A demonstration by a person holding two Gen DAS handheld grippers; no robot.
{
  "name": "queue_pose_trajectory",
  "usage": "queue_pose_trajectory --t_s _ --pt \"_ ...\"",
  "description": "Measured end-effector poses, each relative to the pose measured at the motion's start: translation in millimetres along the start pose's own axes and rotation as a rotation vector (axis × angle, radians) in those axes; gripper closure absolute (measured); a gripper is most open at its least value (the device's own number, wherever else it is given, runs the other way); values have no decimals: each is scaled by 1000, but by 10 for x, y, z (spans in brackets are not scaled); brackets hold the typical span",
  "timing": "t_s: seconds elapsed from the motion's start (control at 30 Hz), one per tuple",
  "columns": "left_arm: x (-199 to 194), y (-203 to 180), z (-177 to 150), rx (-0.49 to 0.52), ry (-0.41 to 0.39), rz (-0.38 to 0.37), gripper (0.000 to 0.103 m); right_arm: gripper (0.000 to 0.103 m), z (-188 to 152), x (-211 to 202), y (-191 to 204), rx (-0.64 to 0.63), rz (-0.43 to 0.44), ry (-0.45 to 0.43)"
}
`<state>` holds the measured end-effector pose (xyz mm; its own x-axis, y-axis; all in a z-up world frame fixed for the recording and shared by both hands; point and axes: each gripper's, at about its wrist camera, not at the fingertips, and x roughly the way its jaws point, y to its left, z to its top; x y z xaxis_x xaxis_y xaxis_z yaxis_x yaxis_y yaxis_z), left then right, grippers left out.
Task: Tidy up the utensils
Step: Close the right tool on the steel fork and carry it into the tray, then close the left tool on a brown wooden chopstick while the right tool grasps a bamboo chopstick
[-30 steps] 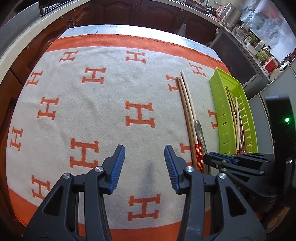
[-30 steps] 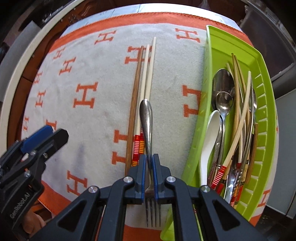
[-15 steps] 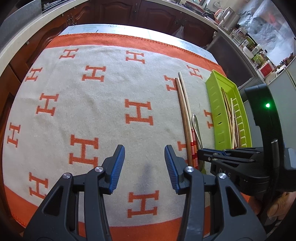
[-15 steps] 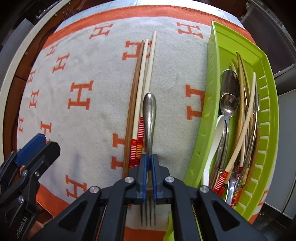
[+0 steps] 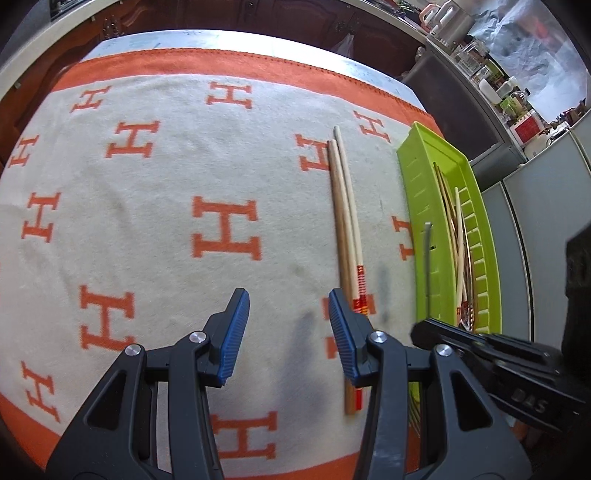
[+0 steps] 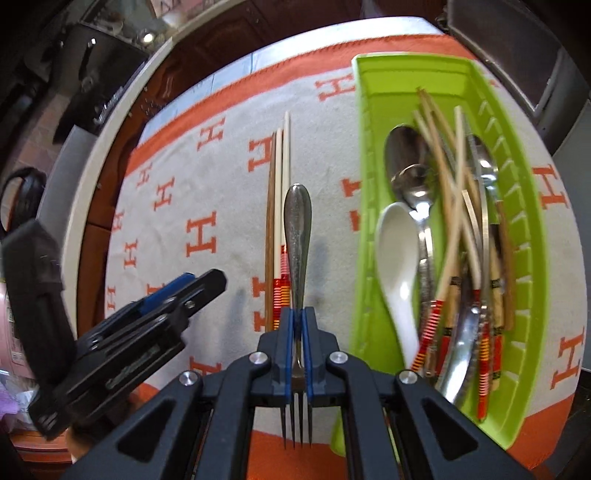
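Note:
My right gripper [image 6: 296, 317] is shut on a metal fork [image 6: 297, 225], handle pointing forward and tines toward the camera, lifted above the cloth just left of the green tray [image 6: 364, 221]. The tray holds a white spoon [image 6: 397, 258], metal spoons [image 6: 404, 162] and several chopsticks. Three chopsticks [image 6: 277, 206] lie side by side on the cloth, left of the fork. In the left wrist view my left gripper [image 5: 288, 317] is open over the cloth, with those chopsticks [image 5: 345, 221] by its right finger. There the fork [image 5: 427, 258] shows edge-on by the tray [image 5: 417, 192] wall, held by the right gripper [image 5: 424, 330].
A cream cloth with orange H marks [image 5: 147, 221] covers the table. Dark wooden cabinets stand beyond the far edge. A grey cabinet [image 5: 546, 221] stands close to the right of the tray. A counter with a kettle [image 5: 443, 14] and jars is at the far right.
The right gripper has lifted the fork off the cloth and carried it right, up to the tray's left wall. The left gripper stays open and has shifted a little forward.

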<state>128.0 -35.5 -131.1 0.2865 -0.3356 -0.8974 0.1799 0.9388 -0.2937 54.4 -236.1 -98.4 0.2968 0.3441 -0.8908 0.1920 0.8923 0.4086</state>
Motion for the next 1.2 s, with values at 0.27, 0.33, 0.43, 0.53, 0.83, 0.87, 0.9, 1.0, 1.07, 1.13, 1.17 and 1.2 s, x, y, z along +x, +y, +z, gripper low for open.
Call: queue_pose_trajectory --t_s 0.27,0.33,0.43,0.53,0.83,0.87,0.9,1.0,1.07,1.13,1.17,1.2 --pt "195 -315 32 63 -40 80 62 99 -34 -494 -371 49 52 -119" --pt "249 -350 29 69 -30 100 62 99 -11 -571 -459 59 56 -129" --pt "287 -385 21 74 -40 126 62 99 5 -671 -594 62 28 -143" --pt "306 -426 23 79 -48 139 62 99 59 -590 -588 56 -29 -142" --pt "332 -499 22 96 -39 154 62 98 106 -469 -638 40 -148 -136" --pt "319 -501 13 98 -41 155 62 98 102 -469 -643 41 -160 -141" --pt "314 -503 7 99 -44 153 62 98 96 -474 -648 41 -166 -145" --pt "315 -502 2 99 -55 157 62 98 82 -513 -656 46 -159 -161" --pt "317 -511 2 100 -64 168 62 97 63 -547 -648 44 -157 -176" --pt "316 -529 -3 104 -73 181 65 97 46 -579 -635 43 -144 -193" --pt "320 -531 -3 108 -74 174 72 97 40 -592 -624 41 -135 -199" --pt "329 -534 -2 110 -67 163 74 97 37 -603 -608 36 -128 -204"
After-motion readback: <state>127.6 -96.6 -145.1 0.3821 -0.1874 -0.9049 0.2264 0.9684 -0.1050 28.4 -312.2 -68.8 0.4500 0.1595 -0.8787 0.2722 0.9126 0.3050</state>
